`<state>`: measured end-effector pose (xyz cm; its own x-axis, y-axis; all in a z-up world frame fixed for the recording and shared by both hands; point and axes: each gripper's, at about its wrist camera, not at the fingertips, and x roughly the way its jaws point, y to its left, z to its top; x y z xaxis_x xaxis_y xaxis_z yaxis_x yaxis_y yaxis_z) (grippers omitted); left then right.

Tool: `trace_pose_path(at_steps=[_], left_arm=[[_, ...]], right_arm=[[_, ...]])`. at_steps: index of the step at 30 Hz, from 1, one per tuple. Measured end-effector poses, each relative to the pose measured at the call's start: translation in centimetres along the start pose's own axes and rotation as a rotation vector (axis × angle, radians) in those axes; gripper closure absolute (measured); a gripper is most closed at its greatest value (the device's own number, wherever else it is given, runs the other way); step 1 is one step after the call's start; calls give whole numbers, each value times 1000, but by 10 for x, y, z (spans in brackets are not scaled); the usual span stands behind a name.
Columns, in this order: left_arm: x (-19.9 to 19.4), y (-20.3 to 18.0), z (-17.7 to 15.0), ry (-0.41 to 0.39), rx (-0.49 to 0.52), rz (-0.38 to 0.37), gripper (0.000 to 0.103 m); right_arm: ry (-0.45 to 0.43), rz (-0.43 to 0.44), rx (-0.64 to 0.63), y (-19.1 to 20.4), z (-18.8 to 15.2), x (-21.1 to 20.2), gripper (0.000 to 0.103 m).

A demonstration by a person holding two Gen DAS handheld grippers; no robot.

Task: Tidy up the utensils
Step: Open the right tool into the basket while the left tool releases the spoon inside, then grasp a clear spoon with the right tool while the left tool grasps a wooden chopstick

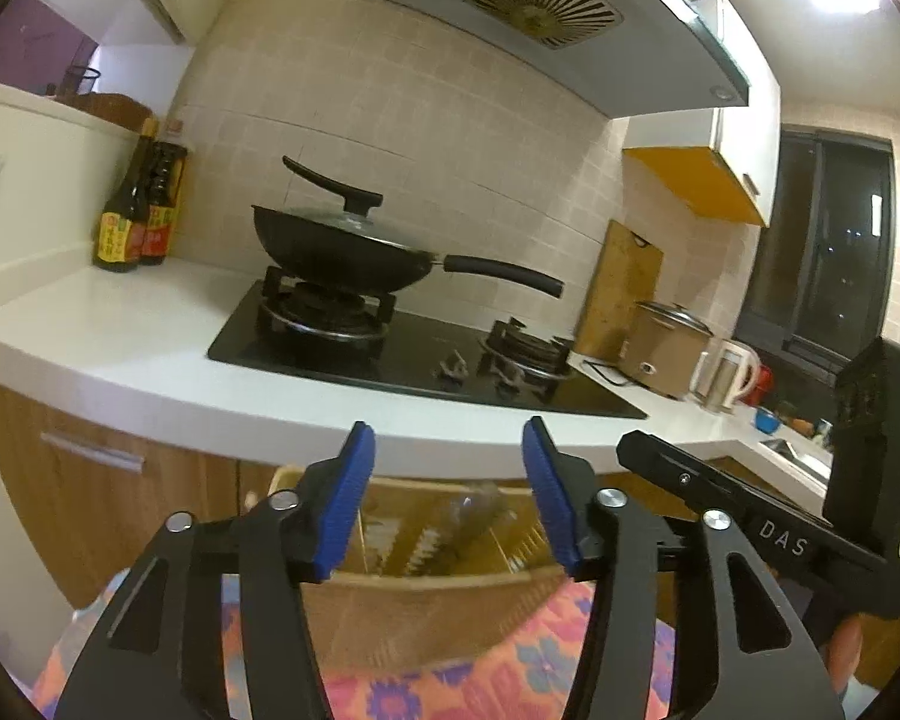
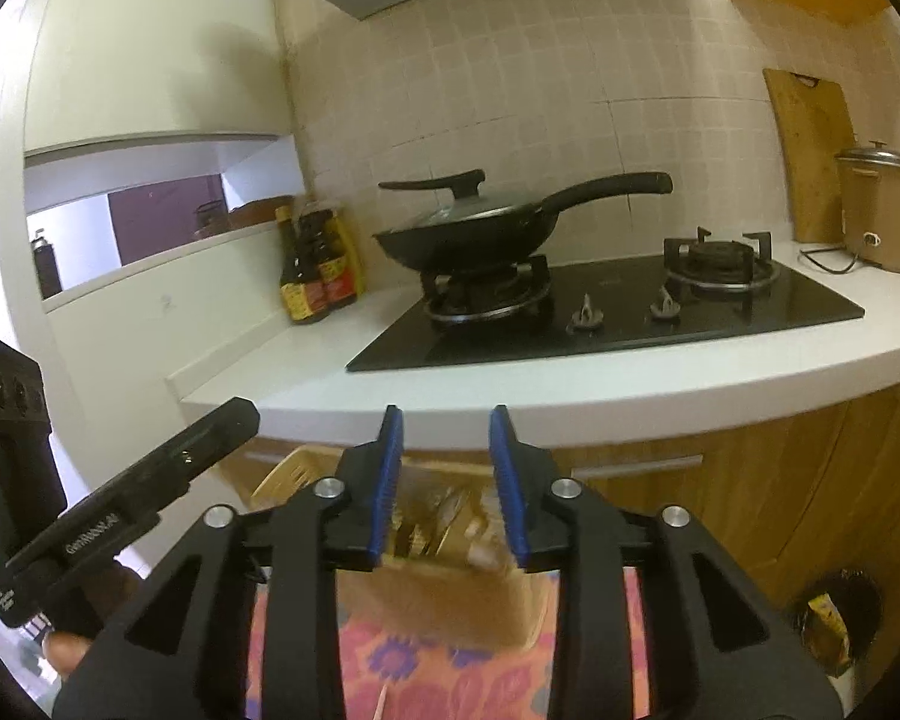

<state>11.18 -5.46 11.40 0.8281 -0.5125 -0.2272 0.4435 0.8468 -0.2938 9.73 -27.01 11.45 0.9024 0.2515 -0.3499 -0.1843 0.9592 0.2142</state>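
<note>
A yellowish plastic utensil basket (image 1: 426,585) stands on a flowered cloth (image 1: 510,672) below the counter, with blurred utensils (image 1: 468,519) inside. My left gripper (image 1: 447,474) is open and empty above the basket. In the right wrist view the same basket (image 2: 450,594) holds blurred utensils (image 2: 444,519). My right gripper (image 2: 444,462) is open and empty above it. The right gripper's body (image 1: 768,531) shows at the right of the left wrist view. The left gripper's body (image 2: 120,510) shows at the left of the right wrist view.
A white counter (image 1: 168,372) carries a black gas hob (image 1: 414,360) with a lidded wok (image 1: 354,246), sauce bottles (image 1: 135,216), a cutting board (image 1: 621,288), a cooker (image 1: 666,348) and a kettle (image 1: 729,375). Wooden cabinets (image 2: 798,492) stand below. A bin (image 2: 834,624) is at the right.
</note>
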Motion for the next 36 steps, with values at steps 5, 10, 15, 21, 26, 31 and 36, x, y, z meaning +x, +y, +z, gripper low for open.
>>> trace_pose_path(at_steps=[5, 10, 15, 21, 26, 31, 36], left_arm=[[-31, -9, -11, 20, 3, -11, 46], [-53, -11, -27, 82, -16, -1, 45], [-70, -7, -48, 150, -50, 10, 45], [-87, -1, -78, 216, -88, 21, 45], [-87, 4, -111, 307, -112, 22, 46], [-75, 6, -136, 400, -115, 34, 46], [-45, 10, -165, 597, -113, 71, 53]], right_arm=[[9, -16, -63, 21, -10, -34, 60], [44, -46, -117, 40, -26, -61, 60], [119, -54, -107, 47, -56, -77, 59], [255, -46, -29, 39, -100, -81, 59], [373, -57, 53, 24, -139, -76, 59], [510, -33, 111, 17, -178, -71, 62], [597, -37, 72, 32, -206, -73, 76]])
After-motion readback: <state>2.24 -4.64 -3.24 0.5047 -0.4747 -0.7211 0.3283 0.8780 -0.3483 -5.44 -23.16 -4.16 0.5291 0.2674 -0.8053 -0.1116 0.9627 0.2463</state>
